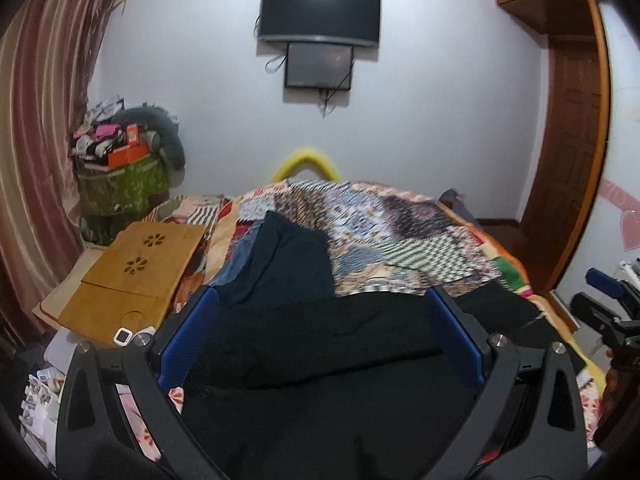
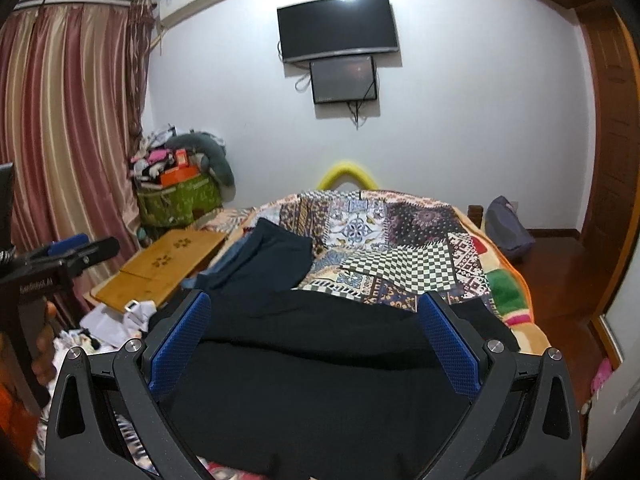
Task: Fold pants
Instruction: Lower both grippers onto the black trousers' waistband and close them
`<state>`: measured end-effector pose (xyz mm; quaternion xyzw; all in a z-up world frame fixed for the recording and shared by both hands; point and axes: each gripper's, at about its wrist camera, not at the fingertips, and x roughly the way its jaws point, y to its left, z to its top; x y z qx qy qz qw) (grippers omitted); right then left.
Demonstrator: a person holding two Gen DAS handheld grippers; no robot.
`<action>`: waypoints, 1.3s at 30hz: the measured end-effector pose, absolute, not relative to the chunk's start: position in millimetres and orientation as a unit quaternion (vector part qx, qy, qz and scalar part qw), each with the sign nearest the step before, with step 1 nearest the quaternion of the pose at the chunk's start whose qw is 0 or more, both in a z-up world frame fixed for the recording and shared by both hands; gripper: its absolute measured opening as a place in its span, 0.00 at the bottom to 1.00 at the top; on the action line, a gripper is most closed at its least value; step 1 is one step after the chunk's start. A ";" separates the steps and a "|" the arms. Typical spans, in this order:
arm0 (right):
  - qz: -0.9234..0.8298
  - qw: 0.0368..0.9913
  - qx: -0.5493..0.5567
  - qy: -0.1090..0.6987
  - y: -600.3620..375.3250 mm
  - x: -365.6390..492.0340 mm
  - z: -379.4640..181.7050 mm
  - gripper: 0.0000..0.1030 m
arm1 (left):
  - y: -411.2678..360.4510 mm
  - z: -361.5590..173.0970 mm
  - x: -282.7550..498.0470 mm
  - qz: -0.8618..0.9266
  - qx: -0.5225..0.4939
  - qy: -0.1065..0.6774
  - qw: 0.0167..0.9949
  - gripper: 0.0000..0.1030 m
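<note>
Black pants (image 1: 320,344) lie spread on the near part of the bed and show in the right wrist view too (image 2: 320,360). A dark navy garment (image 1: 288,260) lies just beyond them on the patchwork quilt (image 1: 400,232). My left gripper (image 1: 322,300) is open, its blue fingers wide apart above the pants, holding nothing. My right gripper (image 2: 316,306) is also open and empty above the pants. The right gripper shows at the right edge of the left wrist view (image 1: 604,284). The left gripper shows at the left edge of the right wrist view (image 2: 68,252).
A wooden lap desk (image 1: 136,268) lies at the bed's left. A green bin piled with clutter (image 1: 120,184) stands by the curtain (image 1: 36,140). A TV (image 1: 320,12) hangs on the far wall. A wooden door (image 1: 568,160) is on the right. Papers (image 2: 108,320) lie beside the bed.
</note>
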<state>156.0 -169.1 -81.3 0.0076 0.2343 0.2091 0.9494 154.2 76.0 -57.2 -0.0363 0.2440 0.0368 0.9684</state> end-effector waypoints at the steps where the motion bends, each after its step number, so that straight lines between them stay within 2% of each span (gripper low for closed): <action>1: 0.211 0.947 0.002 0.241 -168.8 166.8 -84.6 1.00 | 84.9 -60.4 167.6 0.040 -0.039 0.256 0.965 1.00; 10: 0.218 0.922 -0.028 0.318 -176.5 259.0 -122.7 0.99 | 184.0 -118.5 277.3 0.097 -0.061 0.368 0.923 0.99; 11: 0.220 0.919 -0.029 0.327 -176.1 267.2 -126.2 0.99 | 193.3 -126.1 287.1 0.105 -0.064 0.378 0.918 0.98; 13: 0.230 0.907 -0.029 0.351 -176.0 285.7 -136.4 0.99 | 215.1 -147.9 306.3 0.114 -0.079 0.405 0.904 0.87; 22: 0.281 0.845 -0.059 0.451 -151.6 357.2 -194.6 0.97 | 275.8 -249.3 364.8 0.145 -0.119 0.517 0.835 0.65; 26: 0.305 0.817 -0.068 0.485 -137.9 382.1 -217.2 0.90 | 289.9 -282.9 382.2 0.146 -0.130 0.550 0.812 0.64; 29: 0.314 0.805 -0.081 0.498 -128.8 397.1 -230.3 0.85 | 291.7 -298.7 392.2 0.137 -0.126 0.563 0.805 0.58; 31: 0.315 0.798 -0.094 0.504 -122.0 403.3 -237.6 0.81 | 289.7 -303.3 395.6 0.121 -0.132 0.564 0.806 0.45; 33: 0.322 0.789 -0.103 0.513 -117.1 408.0 -245.0 0.71 | 287.2 -304.2 395.6 0.108 -0.139 0.559 0.810 0.36; 35: 0.331 0.780 -0.100 0.521 -113.0 409.9 -252.4 0.64 | 284.3 -302.2 394.5 0.109 -0.126 0.558 0.813 0.33; 37: 0.334 0.783 -0.093 0.517 -112.2 408.8 -254.3 0.58 | 279.4 -299.1 392.5 0.108 -0.110 0.556 0.817 0.24; 39: 0.335 0.782 -0.083 0.520 -112.3 405.8 -255.6 0.46 | 275.8 -293.1 388.9 0.107 -0.106 0.550 0.822 0.20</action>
